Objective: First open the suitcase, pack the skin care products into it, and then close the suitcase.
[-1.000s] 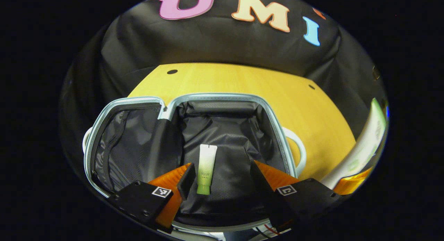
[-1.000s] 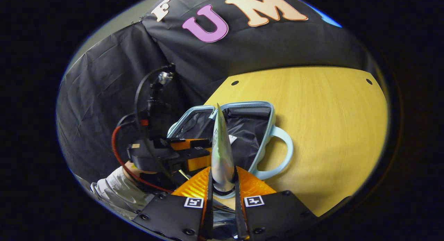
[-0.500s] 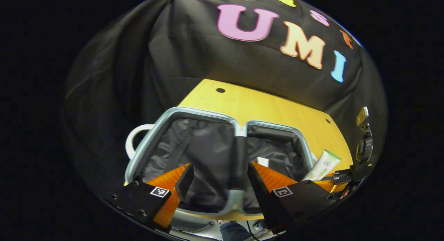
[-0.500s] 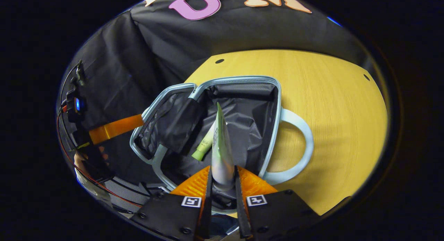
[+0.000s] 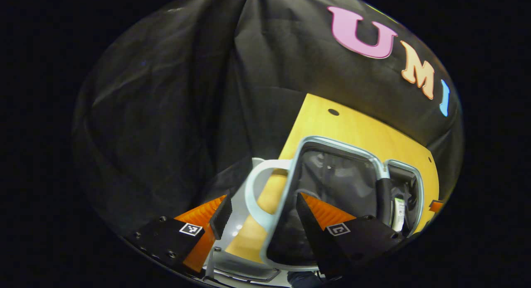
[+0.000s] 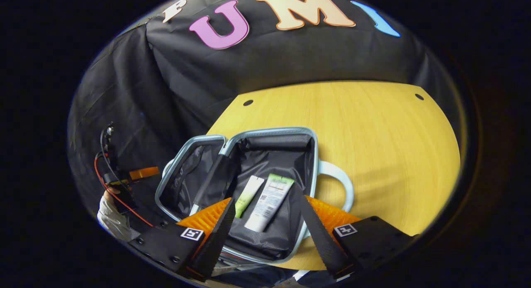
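Suitcase (image 6: pixel 249 196) lies open ahead of our right gripper (image 6: pixel 263 234), whose jaws gape empty; two tubes (image 6: pixel 269 201) rest inside. Our left gripper (image 5: pixel 259 221) seems spread too, holding nothing.

Two tubes (image 6: pixel 269 202) (image 6: pixel 248 195), one open suitcase (image 6: pixel 315 163), one table (image 6: pixel 373 138)

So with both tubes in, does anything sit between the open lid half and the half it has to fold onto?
Nothing visible does. The two tubes, the small green one and the larger white one, lie flat inside the suitcase, below its rim. The right gripper hovers open above that half and would need to back away.
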{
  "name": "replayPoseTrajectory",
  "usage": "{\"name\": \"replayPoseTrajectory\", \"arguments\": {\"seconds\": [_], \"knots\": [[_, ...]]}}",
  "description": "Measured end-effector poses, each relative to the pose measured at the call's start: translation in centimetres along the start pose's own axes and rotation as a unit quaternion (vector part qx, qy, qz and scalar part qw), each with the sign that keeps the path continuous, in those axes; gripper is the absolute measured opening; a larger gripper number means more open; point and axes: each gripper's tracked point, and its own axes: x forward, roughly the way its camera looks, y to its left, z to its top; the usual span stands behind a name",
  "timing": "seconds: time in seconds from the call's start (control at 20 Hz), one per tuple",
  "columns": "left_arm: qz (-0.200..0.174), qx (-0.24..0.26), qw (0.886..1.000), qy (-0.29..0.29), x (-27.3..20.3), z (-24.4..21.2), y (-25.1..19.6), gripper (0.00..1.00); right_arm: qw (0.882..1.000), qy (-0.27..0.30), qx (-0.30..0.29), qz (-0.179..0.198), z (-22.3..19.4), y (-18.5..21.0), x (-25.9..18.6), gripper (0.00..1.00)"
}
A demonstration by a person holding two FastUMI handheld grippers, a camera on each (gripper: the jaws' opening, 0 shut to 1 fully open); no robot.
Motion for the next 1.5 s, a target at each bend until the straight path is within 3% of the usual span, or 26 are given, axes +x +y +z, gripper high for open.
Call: {"name": "replayPoseTrajectory", "arguments": {"seconds": [0.35,0.5,0.6,0.65,0.8,1.0,1.2,1.5], "knots": [[-0.001,-0.031,0.998,0.046,5.8,-0.5,2.6,0.81,0.999,-0.017,0.005,-0.029,1.2,-2.2,-1.2,0.98],[-0.01,-0.038,0.997,0.067,6.8,-1.5,1.5,0.37,0.999,-0.025,-0.005,-0.021,1.7,-2.2,-1.5,0.98],[-0.005,-0.035,0.998,0.048,6.4,-0.6,1.2,0.07,0.999,-0.041,-0.012,-0.015,2.6,-2.6,-1.8,0.98],[-0.001,-0.033,0.999,0.038,5.4,0.1,0.8,0.03,0.998,-0.055,-0.015,-0.011,3.2,-2.7,-2.2,0.98],[0.025,-0.012,1.0,-0.002,2.3,2.4,0.1,0.0,0.995,-0.093,-0.035,0.003,4.9,-3.6,-3.4,0.98],[0.03,0.012,0.997,-0.065,-4.4,6.7,-3.1,0.0,0.989,-0.131,-0.058,0.022,6.0,-5.3,-5.8,0.98],[0.014,0.04,0.991,-0.129,-10.4,9.9,-9.8,0.0,0.984,-0.153,-0.09,0.033,6.9,-7.9,-8.2,0.98],[-0.045,0.085,0.978,-0.188,-16.9,12.1,-22.5,0.0,0.977,-0.19,-0.089,0.034,8.4,-12.8,-12.2,0.98]]}}
